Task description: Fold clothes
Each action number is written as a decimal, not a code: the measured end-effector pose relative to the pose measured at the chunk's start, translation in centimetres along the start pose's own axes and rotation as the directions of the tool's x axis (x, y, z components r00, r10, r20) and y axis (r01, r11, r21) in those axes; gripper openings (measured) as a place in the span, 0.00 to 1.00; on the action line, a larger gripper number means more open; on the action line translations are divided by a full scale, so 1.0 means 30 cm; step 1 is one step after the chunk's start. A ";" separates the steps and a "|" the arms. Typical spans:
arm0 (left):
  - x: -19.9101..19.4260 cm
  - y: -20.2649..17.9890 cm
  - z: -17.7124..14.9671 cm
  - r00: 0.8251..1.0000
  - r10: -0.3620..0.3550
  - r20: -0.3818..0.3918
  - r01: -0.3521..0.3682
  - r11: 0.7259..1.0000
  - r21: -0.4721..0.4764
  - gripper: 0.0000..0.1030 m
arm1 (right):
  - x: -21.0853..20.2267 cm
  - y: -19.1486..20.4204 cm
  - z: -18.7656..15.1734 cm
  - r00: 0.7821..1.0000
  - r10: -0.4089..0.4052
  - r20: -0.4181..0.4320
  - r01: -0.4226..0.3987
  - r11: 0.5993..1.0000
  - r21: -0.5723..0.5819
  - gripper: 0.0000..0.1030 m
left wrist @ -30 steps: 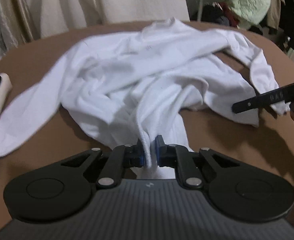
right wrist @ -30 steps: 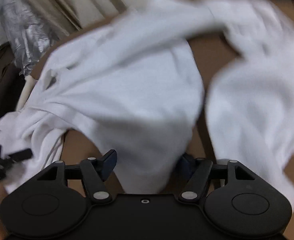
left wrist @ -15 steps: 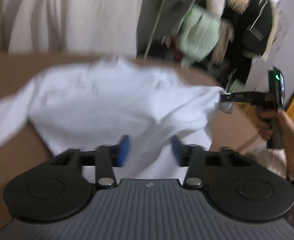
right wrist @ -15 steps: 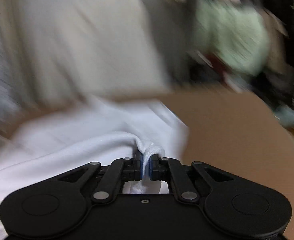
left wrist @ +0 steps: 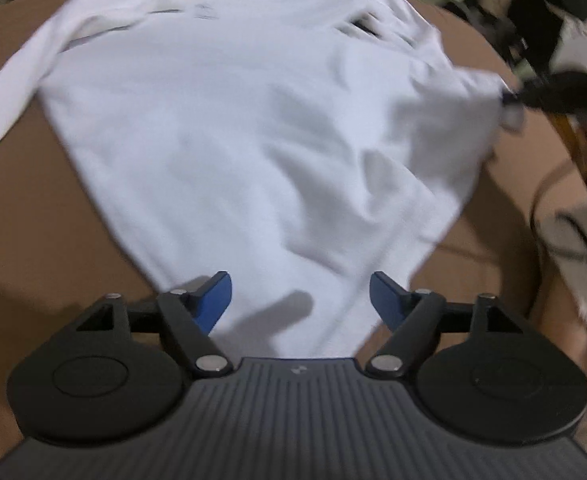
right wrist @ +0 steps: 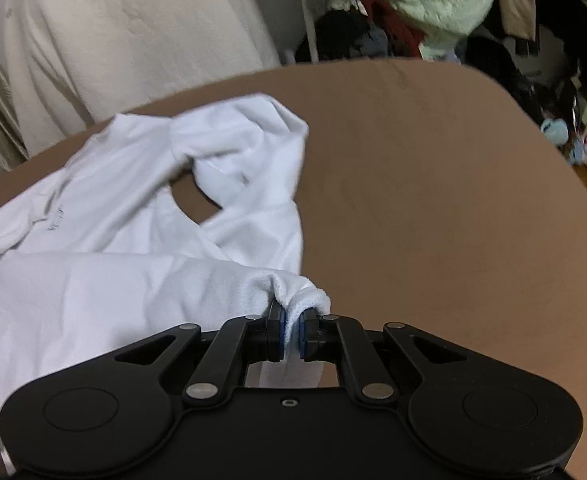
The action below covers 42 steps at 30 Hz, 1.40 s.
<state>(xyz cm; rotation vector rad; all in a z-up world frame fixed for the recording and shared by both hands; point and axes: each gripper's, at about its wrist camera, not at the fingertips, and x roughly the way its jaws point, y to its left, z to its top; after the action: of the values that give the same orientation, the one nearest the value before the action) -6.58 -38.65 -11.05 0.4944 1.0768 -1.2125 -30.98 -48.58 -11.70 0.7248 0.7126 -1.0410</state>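
A white long-sleeved shirt (left wrist: 253,140) lies spread over the brown table (left wrist: 25,220), its hem toward me and its collar at the far side. My left gripper (left wrist: 299,294) hovers over the hem with its jaws opening; the cloth lies below them and the blue pads (left wrist: 213,296) press on nothing. My right gripper (right wrist: 291,334) is shut on a bunched corner of the white shirt (right wrist: 133,256) and holds it just above the table. In the left wrist view the right gripper (left wrist: 509,98) shows blurred at the shirt's right corner.
Bare brown table (right wrist: 433,200) stretches to the right of the shirt. Cream curtains (right wrist: 113,40) hang behind the table. A pale green blanket (right wrist: 433,4) and dark clothes pile up at the back right. A person's hand and sleeve (left wrist: 581,240) are at the right edge.
My left gripper let go of the shirt's hem and its jaws spread wide. My right gripper closed on a shirt corner and pulled it rightward and up, spreading the shirt flatter.
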 end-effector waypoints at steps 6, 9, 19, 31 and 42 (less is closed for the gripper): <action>-0.019 -0.116 -0.029 0.996 -0.050 0.076 0.040 0.990 0.132 0.75 | 0.033 -0.058 0.012 0.997 0.067 -0.025 -0.065 0.994 0.084 0.09; 0.016 -0.165 -0.052 1.000 0.002 0.032 -0.009 0.970 0.242 0.85 | 0.050 -0.069 0.011 0.996 0.081 -0.040 -0.077 0.991 0.110 0.09; 0.035 -0.122 -0.074 0.962 0.259 0.090 -0.271 0.945 0.183 0.07 | 0.107 -0.150 -0.004 0.957 0.259 -0.129 -0.207 0.924 0.321 0.19; -0.556 -0.118 -0.204 0.806 0.472 0.357 -0.512 0.858 0.023 0.06 | -0.147 -0.021 -0.091 0.844 0.528 -0.091 -0.517 0.847 0.119 0.10; -0.477 -0.148 -0.283 0.931 0.354 -0.090 -0.325 0.915 0.239 0.22 | -0.280 0.143 -0.194 0.992 0.097 -0.079 -0.109 0.980 -0.167 0.23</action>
<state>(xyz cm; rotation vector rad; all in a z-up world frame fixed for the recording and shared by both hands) -13.61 -26.14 -1.53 0.9077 0.9217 -1.0015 -30.82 -38.35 -7.48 0.6448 0.8064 -0.8514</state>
